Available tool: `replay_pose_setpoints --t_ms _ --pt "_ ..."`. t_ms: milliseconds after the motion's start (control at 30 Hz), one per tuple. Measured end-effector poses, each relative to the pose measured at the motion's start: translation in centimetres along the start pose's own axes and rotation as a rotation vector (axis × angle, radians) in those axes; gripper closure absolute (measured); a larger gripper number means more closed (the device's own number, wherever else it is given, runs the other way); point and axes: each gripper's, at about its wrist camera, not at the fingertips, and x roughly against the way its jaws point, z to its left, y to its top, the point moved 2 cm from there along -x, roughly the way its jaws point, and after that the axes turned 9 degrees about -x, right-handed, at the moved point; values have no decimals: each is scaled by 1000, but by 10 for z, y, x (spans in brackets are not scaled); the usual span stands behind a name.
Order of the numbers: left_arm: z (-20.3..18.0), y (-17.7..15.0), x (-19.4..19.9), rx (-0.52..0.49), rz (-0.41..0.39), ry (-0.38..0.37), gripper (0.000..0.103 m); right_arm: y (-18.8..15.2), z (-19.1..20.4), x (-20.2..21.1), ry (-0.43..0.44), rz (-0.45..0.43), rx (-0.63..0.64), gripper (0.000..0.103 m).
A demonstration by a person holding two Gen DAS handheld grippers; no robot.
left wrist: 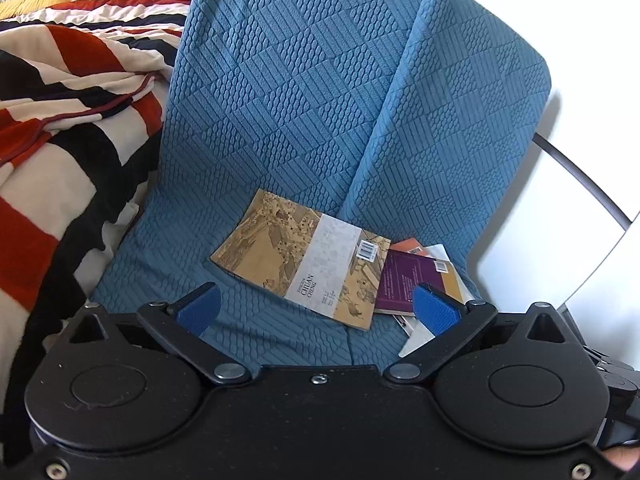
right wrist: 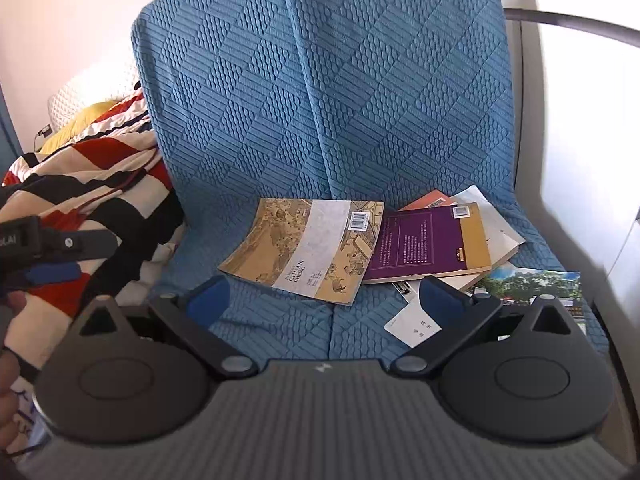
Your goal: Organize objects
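Closest in, the right claw [right wrist: 326, 302] hangs low over the blue seat cover [right wrist: 280, 328], its blue-padded fingers [right wrist: 208, 298] spread wide apart with nothing between them. The left claw [left wrist: 318, 306] sits the same way, fingers parted and empty, just above the front of the seat.

The books lie in a loose heap at about twelve to two o'clock from both claws. A tan book with an old painted scene [right wrist: 308, 246] lies flat near the middle of the seat, barcode up. Its right edge touches or slightly overlaps a purple book [right wrist: 424, 242], which rests on top of an orange book [right wrist: 430, 198] and some white-covered ones [right wrist: 496, 224]. A white booklet [right wrist: 412, 322] pokes out at the front, just beside the right claw's right finger. At three o'clock a glossy photo-covered leaflet [right wrist: 532, 280] lies on the seat edge.

A striped blanket [left wrist: 60, 120] is bunched up at nine o'clock, against the cushioned back [left wrist: 288, 80].
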Motion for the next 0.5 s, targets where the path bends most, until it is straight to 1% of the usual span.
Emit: replay_pose_setpoints --t_ms 167,267,367,500 --pt "3 -5 -32 -8 -7 -7 1 -2 -6 -26 0 -2 8 0" --pt "2 -7 -52 -25 8 -5 1 -3 -12 -42 -13 -2 0 0" --pt "-1 -6 -68 -58 -21 10 1 -2 -19 -55 -13 2 -39 0" --pt "-3 -6 -89 -82 -33 23 1 2 -22 -75 -23 16 -39 0"
